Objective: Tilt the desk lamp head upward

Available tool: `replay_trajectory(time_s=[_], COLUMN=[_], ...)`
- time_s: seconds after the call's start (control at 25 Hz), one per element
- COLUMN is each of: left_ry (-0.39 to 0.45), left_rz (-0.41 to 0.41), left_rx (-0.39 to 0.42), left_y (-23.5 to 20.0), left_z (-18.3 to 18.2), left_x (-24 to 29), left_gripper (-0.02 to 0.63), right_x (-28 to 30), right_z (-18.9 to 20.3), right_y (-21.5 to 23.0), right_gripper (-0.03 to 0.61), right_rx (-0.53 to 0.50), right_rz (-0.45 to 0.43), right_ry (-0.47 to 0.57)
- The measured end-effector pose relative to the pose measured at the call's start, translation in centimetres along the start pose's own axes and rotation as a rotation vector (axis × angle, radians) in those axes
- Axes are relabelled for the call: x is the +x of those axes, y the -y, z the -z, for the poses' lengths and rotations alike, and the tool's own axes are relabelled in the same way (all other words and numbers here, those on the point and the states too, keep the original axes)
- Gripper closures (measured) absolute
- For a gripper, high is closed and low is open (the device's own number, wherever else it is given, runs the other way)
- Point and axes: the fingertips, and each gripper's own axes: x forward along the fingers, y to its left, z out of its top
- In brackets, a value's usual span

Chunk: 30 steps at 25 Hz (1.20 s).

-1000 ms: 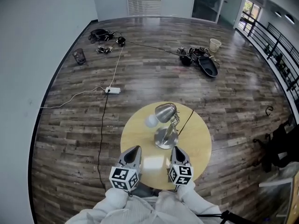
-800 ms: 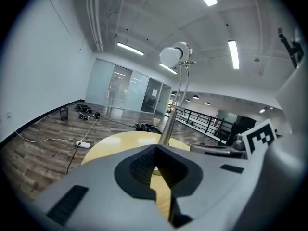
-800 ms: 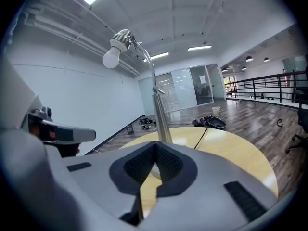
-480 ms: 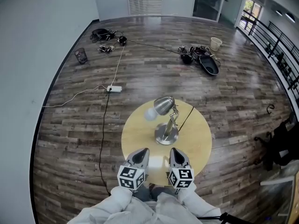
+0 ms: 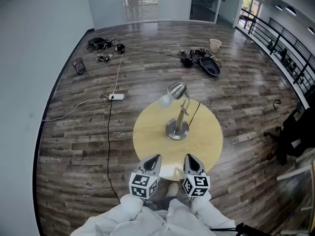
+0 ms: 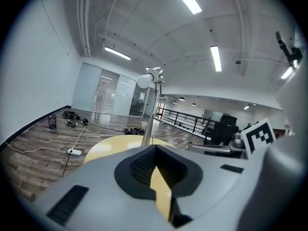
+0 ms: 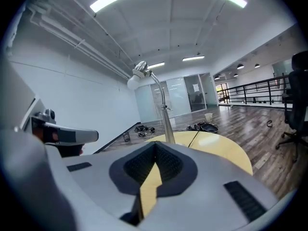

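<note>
A silver desk lamp stands on the round yellow table [image 5: 147, 141], its base [image 5: 177, 130] near the middle. Its head [image 5: 176, 89] with a white bulb [image 5: 165, 101] sits high on the arm and points left. Both grippers hover over the table's near edge, clear of the lamp. My left gripper [image 5: 154, 160] is shut and holds nothing, and so is my right gripper [image 5: 189, 158]. In the left gripper view the lamp head [image 6: 149, 78] rises beyond the closed jaws [image 6: 155, 149]. In the right gripper view the lamp head [image 7: 137, 76] stands above the closed jaws [image 7: 156, 146].
The lamp's black cord [image 5: 195, 113] runs off the table's far right side. On the wood floor lie a power strip [image 5: 116, 97], a long black cable [image 5: 108, 141], a small bin [image 5: 78, 65], a gear pile [image 5: 202, 60] and a bucket [image 5: 215, 44]. A black chair [image 5: 295, 136] stands right.
Both grippers have drawn back from beside the lamp base to the table's near edge. The lamp head now stands farther from its base. The view has shifted backward.
</note>
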Motion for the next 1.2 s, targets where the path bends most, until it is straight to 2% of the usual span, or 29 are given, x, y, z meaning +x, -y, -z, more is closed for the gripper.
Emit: replay_trajectory(time_s=[0.12, 0.28, 0.48, 0.6, 0.72, 0.88, 1.0, 1.2], left_ry=[-0.020, -0.032, -0.012, 0.010, 0.003, 0.002, 0.016, 0.015], left_rz=[0.022, 0.055, 0.050, 0.038, 0.041, 0.047, 0.035, 0.028], left_rx=[-0.005, -0.059, -0.014, 0.002, -0.037, -0.011, -0.037, -0.019], left_y=[0.2, 0.9, 2.6, 2.8, 3.5, 4.7, 4.7, 5.7], left_z=[1.8, 3.6, 3.9, 3.7, 4.0, 4.3, 3.9, 4.2], left_x=[-3.6, -7.7, -10.8, -11.9, -12.5, -12.9, -12.9, -12.9], left_gripper=[0.614, 0.614, 0.614, 0.614, 0.614, 0.614, 0.614, 0.614], right_x=[-3.4, -7.6, -11.3, -12.2, -12.6, -13.3, -13.3, -13.9], right_z=[2.0, 4.7, 4.7, 3.8, 3.7, 3.6, 3.5, 3.2], right_y=[-2.4, -6.2, -8.4, -9.0, -8.8, -9.1, -9.6, -8.9], right_gripper=[0.569, 0.569, 0.569, 0.569, 0.569, 0.569, 0.569, 0.569], right_rx=[0.024, 0.014, 0.007, -0.009, -0.014, -0.036, -0.061, -0.067], right_rz=[0.031, 0.023, 0.016, 0.013, 0.013, -0.012, -0.040, -0.048], right_ry=[-0.004, -0.030, 0.007, 0.035, 0.035, 0.022, 0.017, 0.027])
